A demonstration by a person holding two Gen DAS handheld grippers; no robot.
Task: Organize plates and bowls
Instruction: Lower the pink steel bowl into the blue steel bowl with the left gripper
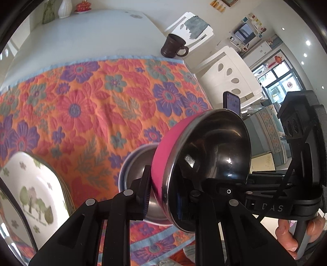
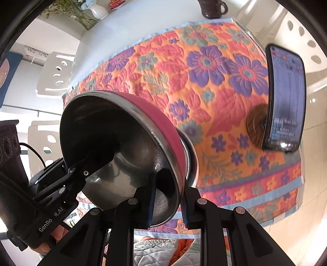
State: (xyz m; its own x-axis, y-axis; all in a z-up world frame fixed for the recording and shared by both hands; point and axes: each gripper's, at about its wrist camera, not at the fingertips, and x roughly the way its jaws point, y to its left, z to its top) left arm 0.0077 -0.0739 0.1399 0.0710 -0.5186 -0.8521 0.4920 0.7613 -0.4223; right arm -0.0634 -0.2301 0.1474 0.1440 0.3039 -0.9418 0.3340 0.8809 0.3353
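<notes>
Pink-sided steel bowl (image 1: 206,163) hangs tilted on edge above the floral quilted cloth (image 1: 81,106), its rim clenched by both the left gripper (image 1: 163,196) and the right gripper (image 2: 167,198), one on each side. Just behind it, a second steel bowl (image 1: 134,174) rests on the cloth. Nesting well likely means levelling the pink bowl, centring it over the resting one, and lowering it before either grip loosens. Beyond these lie a tree-patterned white plate (image 1: 34,196) and, farther off, a dark mug (image 1: 173,46).

A white worktop (image 1: 85,38) under a floral cloth (image 1: 98,106) carries a dark mug (image 1: 173,46) and white vase (image 1: 65,9), with white cut-out chairs (image 1: 229,75), a glossy floor and bright windows (image 1: 276,79) beyond
</notes>
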